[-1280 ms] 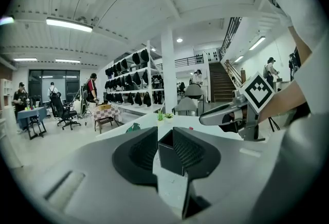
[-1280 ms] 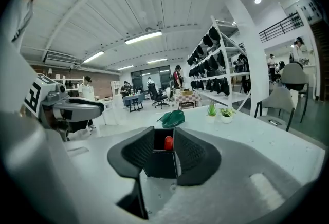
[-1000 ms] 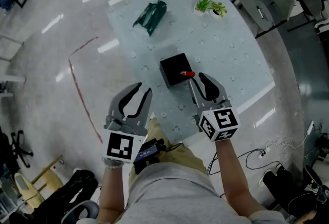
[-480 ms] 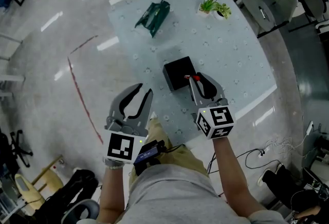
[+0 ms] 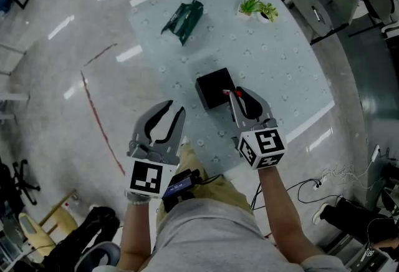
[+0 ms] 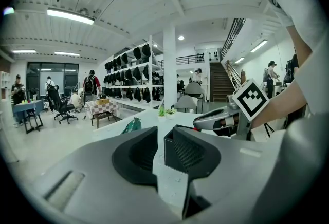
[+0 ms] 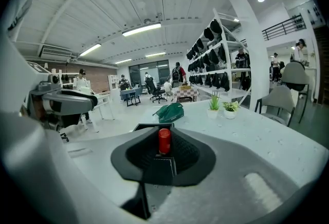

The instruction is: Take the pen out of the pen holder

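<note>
Right claw (image 5: 237,93) just closing on red-capped pen (image 7: 164,142) (cylindrical) | pen holder (image 5: 212,88): black box

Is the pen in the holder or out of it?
In. The pen stands in the black pen holder, its red cap between the jaws of the right gripper, which have just been closing.

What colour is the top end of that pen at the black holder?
Red. The pen shows it best in the right gripper view.
</note>
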### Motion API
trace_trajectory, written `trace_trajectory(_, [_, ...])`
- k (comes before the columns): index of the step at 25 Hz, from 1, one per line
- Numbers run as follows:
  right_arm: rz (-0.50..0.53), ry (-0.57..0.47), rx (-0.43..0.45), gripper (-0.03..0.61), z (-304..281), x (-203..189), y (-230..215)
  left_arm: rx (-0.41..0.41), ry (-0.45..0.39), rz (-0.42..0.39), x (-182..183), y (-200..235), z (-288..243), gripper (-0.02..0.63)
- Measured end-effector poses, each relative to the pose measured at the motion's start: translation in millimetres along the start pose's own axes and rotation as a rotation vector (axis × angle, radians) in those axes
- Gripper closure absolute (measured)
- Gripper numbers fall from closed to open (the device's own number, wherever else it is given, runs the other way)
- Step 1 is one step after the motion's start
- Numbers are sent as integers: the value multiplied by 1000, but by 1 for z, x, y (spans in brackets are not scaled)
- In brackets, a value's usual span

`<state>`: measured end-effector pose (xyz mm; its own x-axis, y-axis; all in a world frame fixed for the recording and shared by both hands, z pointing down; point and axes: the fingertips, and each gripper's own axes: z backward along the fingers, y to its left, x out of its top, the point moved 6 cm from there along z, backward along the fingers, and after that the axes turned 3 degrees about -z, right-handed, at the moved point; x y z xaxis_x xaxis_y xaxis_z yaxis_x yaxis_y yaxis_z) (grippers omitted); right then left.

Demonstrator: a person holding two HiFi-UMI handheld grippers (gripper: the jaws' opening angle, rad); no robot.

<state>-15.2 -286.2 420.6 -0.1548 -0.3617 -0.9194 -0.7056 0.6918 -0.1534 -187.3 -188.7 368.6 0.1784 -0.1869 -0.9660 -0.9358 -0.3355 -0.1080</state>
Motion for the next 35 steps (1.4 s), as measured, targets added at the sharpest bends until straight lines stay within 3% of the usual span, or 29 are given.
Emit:
trace_trajectory(22, [1, -200, -20, 514, 59, 63, 9, -50, -63, -65, 33, -14, 0, 525])
trace_trajectory(35, [3, -253, -145, 514, 107, 68, -2, -121, -112, -103, 55, -32, -6, 554])
